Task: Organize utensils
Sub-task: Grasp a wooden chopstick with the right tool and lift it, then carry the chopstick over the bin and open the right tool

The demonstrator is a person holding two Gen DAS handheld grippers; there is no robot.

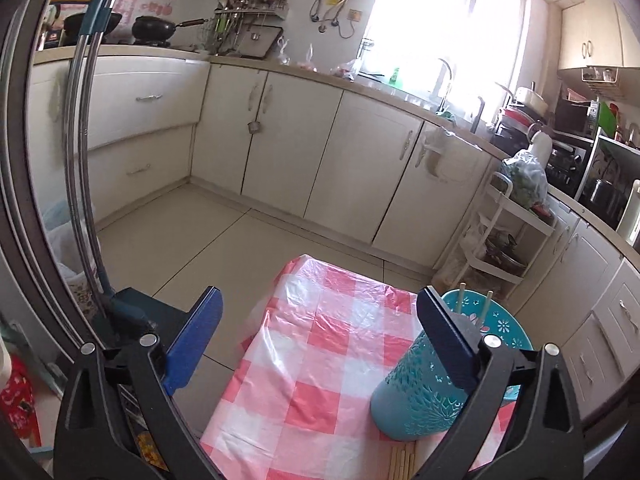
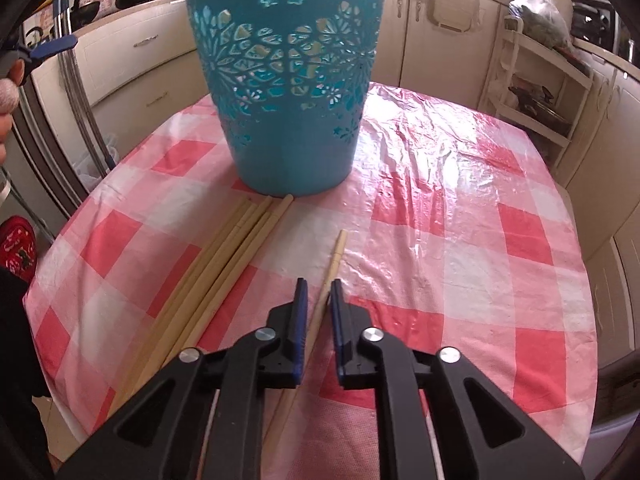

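Observation:
A teal cut-out basket (image 2: 288, 80) stands on the table with the pink checked cloth (image 2: 460, 240). Several pale wooden chopsticks (image 2: 224, 264) lie in a bundle in front of it. One single chopstick (image 2: 337, 254) lies apart to their right, and my right gripper (image 2: 319, 292) is shut on it low over the cloth. In the left wrist view the basket (image 1: 416, 396) is at the lower right with two chopsticks (image 1: 462, 298) standing in it. My left gripper (image 1: 320, 296) is wide open with nothing between its fingers, just left of the basket's rim.
Cream kitchen cabinets (image 1: 288, 140) run around the room beyond the table. A white shelf cart (image 1: 508, 236) stands past the table's far right corner. A person's hand (image 2: 8, 92) shows at the left edge. Tiled floor (image 1: 224, 240) lies beyond the table's far edge.

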